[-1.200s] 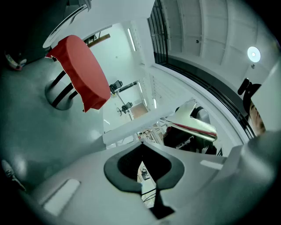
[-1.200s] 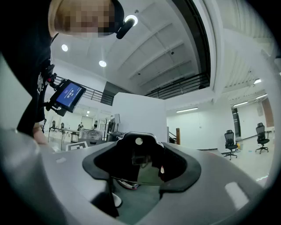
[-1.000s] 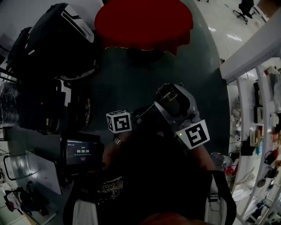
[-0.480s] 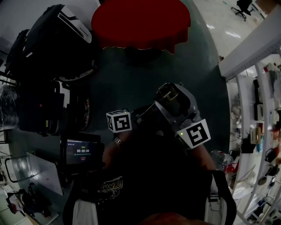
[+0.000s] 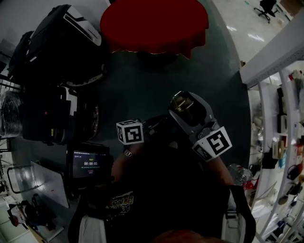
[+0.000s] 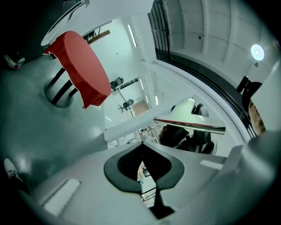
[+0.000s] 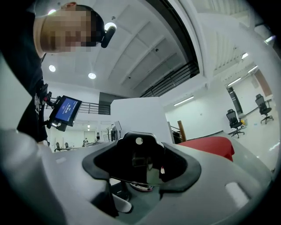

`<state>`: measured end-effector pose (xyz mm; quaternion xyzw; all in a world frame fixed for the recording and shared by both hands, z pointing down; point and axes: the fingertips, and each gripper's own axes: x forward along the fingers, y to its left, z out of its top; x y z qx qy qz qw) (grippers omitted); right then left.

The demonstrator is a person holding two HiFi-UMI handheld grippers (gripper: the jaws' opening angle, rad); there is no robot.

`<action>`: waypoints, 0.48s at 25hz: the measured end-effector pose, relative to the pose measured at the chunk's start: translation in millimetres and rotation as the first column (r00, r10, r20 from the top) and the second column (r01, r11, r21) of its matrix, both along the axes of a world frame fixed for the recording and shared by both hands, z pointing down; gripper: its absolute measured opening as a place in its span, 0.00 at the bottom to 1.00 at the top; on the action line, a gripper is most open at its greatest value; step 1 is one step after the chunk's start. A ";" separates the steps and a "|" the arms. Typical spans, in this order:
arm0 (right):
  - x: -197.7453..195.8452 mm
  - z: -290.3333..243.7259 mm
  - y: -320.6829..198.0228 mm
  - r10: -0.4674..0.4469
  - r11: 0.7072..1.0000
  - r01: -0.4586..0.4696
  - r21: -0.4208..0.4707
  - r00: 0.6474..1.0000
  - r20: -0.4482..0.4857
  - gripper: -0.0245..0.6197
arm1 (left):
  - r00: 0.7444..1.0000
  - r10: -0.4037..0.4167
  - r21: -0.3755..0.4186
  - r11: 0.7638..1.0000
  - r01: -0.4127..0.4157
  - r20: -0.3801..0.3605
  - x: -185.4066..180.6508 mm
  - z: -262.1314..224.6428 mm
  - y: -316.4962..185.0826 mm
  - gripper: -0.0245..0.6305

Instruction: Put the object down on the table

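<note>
The round table [image 5: 154, 21] with a red cloth stands far ahead at the top of the head view, well away from both grippers. My right gripper [image 5: 184, 103] is held close to the person's body and is shut on a small dark object [image 5: 182, 101] with a shiny rim. The right gripper view shows that dark object [image 7: 147, 169] wedged between the grey pads [image 7: 94, 165], with the red table [image 7: 208, 145] beyond. My left gripper [image 6: 141, 147] is shut with nothing in it; its marker cube [image 5: 129, 132] sits just left of the right gripper.
Black cases and bags [image 5: 57, 52] are piled along the left. A small lit screen [image 5: 89, 163] is mounted at the lower left. White shelving [image 5: 280, 128] with small items lines the right side. An office chair [image 5: 267, 7] stands at the far top right.
Both grippers stay almost where they were; the right one has drifted slightly right and down. The object is still held.
</note>
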<state>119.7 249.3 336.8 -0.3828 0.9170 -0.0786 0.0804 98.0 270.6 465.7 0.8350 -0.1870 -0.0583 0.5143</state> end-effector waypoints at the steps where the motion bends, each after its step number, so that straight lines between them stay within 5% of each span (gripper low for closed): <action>1: 1.4 2.5 -6.2 -0.001 1.000 0.001 -0.015 1.000 0.018 0.50 | 1.000 -0.006 -0.009 1.000 0.006 0.002 -2.3 1.7 -3.3 0.06; 12: -29.6 6.9 -123.8 0.054 0.993 -0.044 -0.108 0.994 0.098 0.50 | 1.000 0.001 -0.021 1.000 -0.001 0.002 -49.5 6.4 -113.0 0.06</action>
